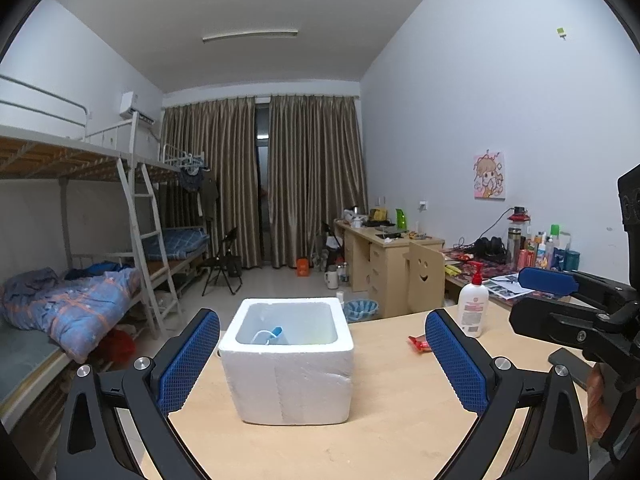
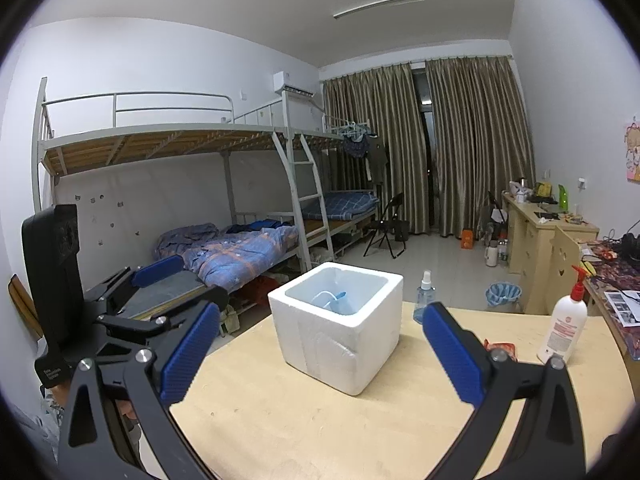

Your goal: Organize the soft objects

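Note:
A white foam box (image 1: 288,364) stands on the wooden table (image 1: 360,440), and it also shows in the right wrist view (image 2: 340,332). Inside it lies a blue and white item (image 1: 270,334), seen again in the right wrist view (image 2: 334,298). My left gripper (image 1: 322,360) is open and empty, held above the table just in front of the box. My right gripper (image 2: 320,350) is open and empty, also in front of the box. The right gripper shows at the right edge of the left wrist view (image 1: 568,300). A red packet (image 1: 418,344) lies right of the box.
A white pump bottle (image 1: 473,304) stands at the table's far right, and a clear spray bottle (image 2: 424,296) behind the box. A dark flat object (image 1: 568,362) lies on the right. Bunk beds (image 2: 200,200) line the left wall, desks (image 1: 384,256) the right.

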Demonstrator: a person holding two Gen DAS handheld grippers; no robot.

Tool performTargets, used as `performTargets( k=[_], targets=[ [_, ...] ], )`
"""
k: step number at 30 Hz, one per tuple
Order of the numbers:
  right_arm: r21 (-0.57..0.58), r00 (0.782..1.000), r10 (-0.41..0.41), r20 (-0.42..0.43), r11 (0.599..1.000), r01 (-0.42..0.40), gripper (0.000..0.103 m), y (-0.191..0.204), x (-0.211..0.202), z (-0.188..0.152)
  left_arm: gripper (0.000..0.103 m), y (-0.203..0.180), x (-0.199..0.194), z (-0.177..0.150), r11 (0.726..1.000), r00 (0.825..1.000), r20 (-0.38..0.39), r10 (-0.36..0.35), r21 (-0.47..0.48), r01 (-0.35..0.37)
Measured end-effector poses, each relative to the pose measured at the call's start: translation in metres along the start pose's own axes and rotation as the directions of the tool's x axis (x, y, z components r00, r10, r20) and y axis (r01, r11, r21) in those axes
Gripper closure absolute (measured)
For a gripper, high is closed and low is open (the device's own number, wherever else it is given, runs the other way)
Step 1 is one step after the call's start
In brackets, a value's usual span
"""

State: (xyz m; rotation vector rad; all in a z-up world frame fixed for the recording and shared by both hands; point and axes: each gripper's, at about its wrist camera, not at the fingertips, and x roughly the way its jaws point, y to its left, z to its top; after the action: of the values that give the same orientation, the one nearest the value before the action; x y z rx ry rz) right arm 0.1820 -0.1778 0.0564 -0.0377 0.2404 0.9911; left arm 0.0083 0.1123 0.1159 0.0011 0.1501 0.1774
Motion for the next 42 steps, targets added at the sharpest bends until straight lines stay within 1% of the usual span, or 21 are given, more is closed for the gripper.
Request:
performTargets(
  k=[10,19,27,39,42],
  targets=[
    [-0.011,0.999,-0.005,0.035,1.000,0.005,0.000,0.014,-0.028,-0.018,0.000,-0.005,-0.035,-0.007,1.000,0.999,0.038,-0.009,-0.007,0.009],
    [-0.014,0.994,-0.066,0.084,0.998,0.068,0.000,0.027,-0.054,-0.037,0.000,-0.014,-0.067,-0.021,1.000,0.997,0.072,-0.024,-0.008,0.025],
    [-0.004,0.988,-0.112,0.110,0.994,0.113,0.000,0.037,-0.071,-0.058,0.000,-0.019,-0.089,-0.040,1.000,0.995,0.097,-0.019,-0.010,0.020],
    [-0.017,0.987,-0.130,0.094,0.991,0.132,0.000,0.048,-0.077,-0.087,0.000,-0.020,-0.100,-0.072,0.999,0.996,0.077,-0.039,-0.033,0.042],
    [-0.020,0.988,-0.131,0.087,0.991,0.133,0.000,0.050,-0.080,-0.095,0.000,-0.017,-0.099,-0.080,0.999,0.998,0.060,-0.030,-0.040,0.033]
  ],
)
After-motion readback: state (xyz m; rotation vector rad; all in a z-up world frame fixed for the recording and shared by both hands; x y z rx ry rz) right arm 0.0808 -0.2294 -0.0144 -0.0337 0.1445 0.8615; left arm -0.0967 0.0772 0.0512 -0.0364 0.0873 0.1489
